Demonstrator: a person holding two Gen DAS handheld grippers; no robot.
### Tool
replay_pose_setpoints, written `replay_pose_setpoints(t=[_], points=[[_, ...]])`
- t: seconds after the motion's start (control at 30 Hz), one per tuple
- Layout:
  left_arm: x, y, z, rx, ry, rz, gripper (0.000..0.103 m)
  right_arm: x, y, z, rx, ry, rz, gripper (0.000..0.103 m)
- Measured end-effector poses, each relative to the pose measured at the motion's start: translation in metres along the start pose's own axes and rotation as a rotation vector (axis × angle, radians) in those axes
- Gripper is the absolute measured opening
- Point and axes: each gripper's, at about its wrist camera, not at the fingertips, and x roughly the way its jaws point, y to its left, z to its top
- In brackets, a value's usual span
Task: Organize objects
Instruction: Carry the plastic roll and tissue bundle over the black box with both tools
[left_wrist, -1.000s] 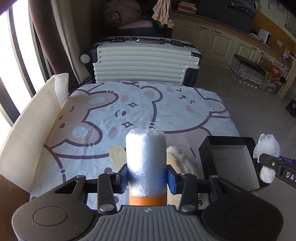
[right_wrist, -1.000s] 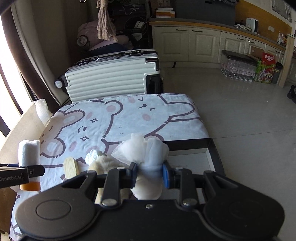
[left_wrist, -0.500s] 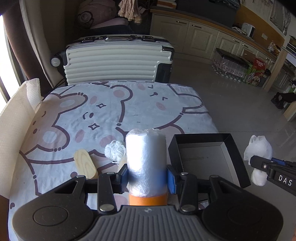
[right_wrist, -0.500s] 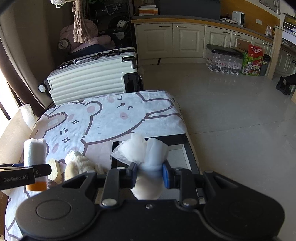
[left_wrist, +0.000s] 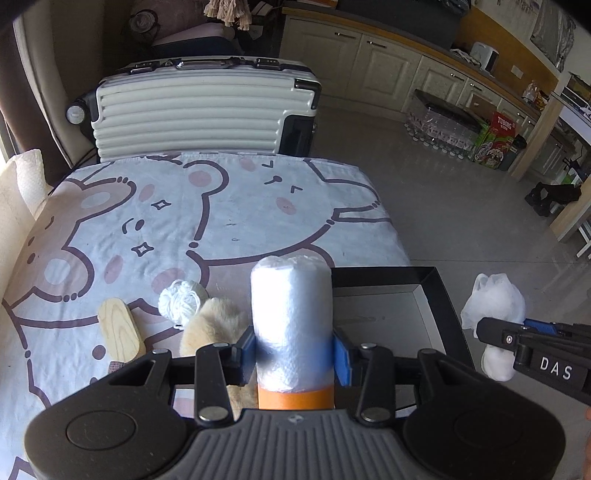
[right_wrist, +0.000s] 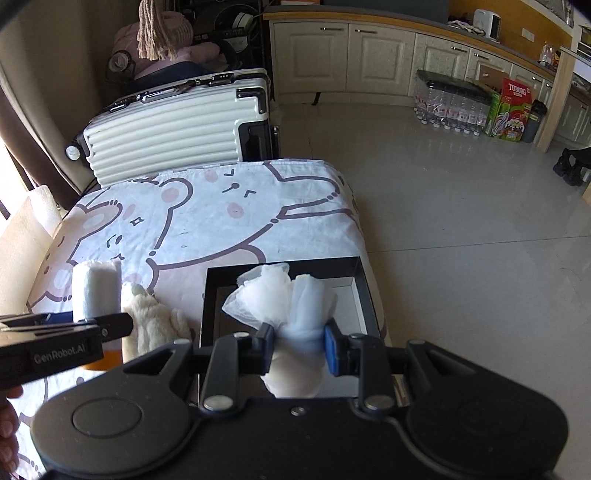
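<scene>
Downward-tilted, left tongs (left_wrist: 293, 350) clamping wrapped roll (left_wrist: 291, 317), right tongs (right_wrist: 299, 345) pinching mesh bundle (right_wrist: 291, 310) above black box (right_wrist: 364, 280)

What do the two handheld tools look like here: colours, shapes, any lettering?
Both are black plastic. The left tool has a ribbed grey body, round side discs, blue pads and "GenRobot.AI" along its side. The right tool matches in shape, with blue pads and "DAS" lettering. No cables visible.

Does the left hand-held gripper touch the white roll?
Touching. In the left wrist view, the left hand-held gripper presses both blue pads against the white roll.
</scene>
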Motion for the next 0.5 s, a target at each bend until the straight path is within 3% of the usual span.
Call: replay_pose_setpoints(t=[0.5], points=[[0.039,-0.020,0.009,0.035,0.043,-0.040,0.043,0.038,-0.015,0.001,0.046,0.040,0.009,0.028]])
